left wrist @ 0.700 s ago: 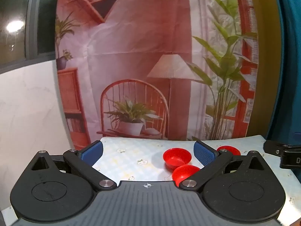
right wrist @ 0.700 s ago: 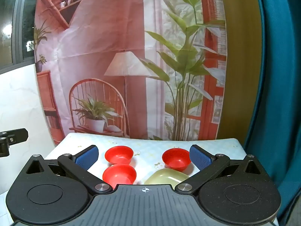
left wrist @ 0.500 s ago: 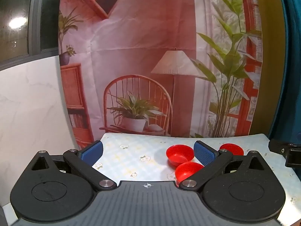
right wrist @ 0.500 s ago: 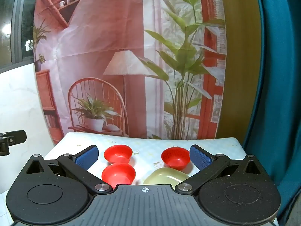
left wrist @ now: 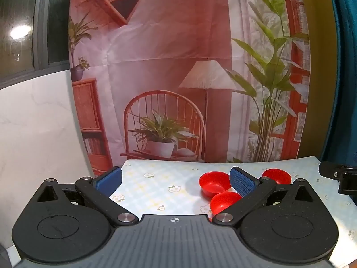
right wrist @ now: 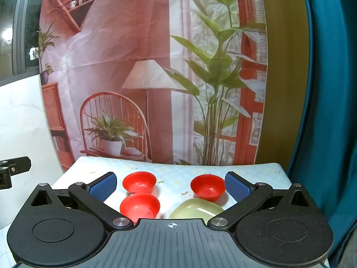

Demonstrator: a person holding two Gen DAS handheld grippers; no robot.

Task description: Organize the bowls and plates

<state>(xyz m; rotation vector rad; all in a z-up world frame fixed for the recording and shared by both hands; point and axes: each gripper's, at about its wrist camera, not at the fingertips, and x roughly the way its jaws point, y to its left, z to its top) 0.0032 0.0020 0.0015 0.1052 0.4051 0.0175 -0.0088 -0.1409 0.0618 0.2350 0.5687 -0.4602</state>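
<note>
Three red bowls stand on the flowered table. In the right wrist view one bowl (right wrist: 139,181) is at back left, a second (right wrist: 140,207) in front of it, a third (right wrist: 207,187) at back right. A pale green plate (right wrist: 196,208) lies in front of the third bowl. My right gripper (right wrist: 170,185) is open and empty above the near table edge, the dishes between its fingers. In the left wrist view the bowls (left wrist: 214,183) (left wrist: 225,201) (left wrist: 276,175) lie to the right. My left gripper (left wrist: 176,179) is open and empty over bare table.
The table (left wrist: 156,178) has a flowered light cloth and ends at a printed backdrop (left wrist: 178,89). A white wall (left wrist: 33,122) is to the left, a teal curtain (right wrist: 330,111) to the right. The other gripper's black edge (left wrist: 339,176) shows at right.
The left gripper has tilted and drawn back slightly, so the table and bowls sit lower and more central in its view. The right gripper has barely moved. Both stay open.
</note>
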